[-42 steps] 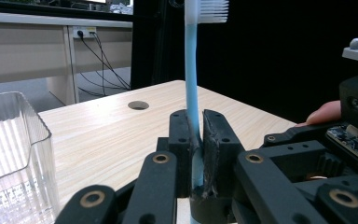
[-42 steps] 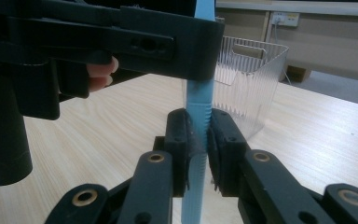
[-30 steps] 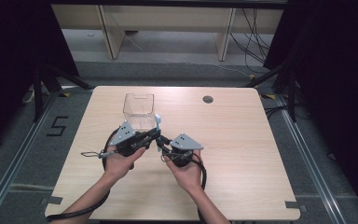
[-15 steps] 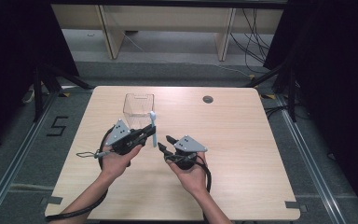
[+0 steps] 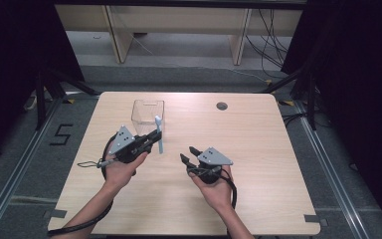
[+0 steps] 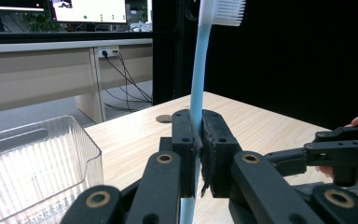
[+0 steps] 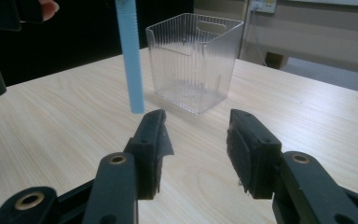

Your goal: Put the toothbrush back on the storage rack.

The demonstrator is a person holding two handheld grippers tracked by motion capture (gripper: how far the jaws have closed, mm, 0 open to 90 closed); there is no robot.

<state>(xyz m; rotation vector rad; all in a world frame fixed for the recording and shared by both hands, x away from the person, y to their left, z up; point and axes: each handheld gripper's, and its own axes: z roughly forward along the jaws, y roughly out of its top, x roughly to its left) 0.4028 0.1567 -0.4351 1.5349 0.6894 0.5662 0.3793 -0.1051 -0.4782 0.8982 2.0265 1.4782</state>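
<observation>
The high view is looking forward and down on the pale wooden table (image 5: 278, 149) from afar. Each gripper view is riding low and close over its own black jaws. All three are sharing the clear ribbed plastic bin (image 5: 147, 116) (image 6: 32, 163) (image 7: 193, 60) and the light-blue toothbrush (image 5: 159, 133) (image 6: 199, 74) (image 7: 129, 56).

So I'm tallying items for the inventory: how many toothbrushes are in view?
1. The light blue toothbrush stands upright, clamped in the left gripper, beside the clear plastic bin. The bin looks empty, and the right gripper is open with nothing between its jaws.
</observation>
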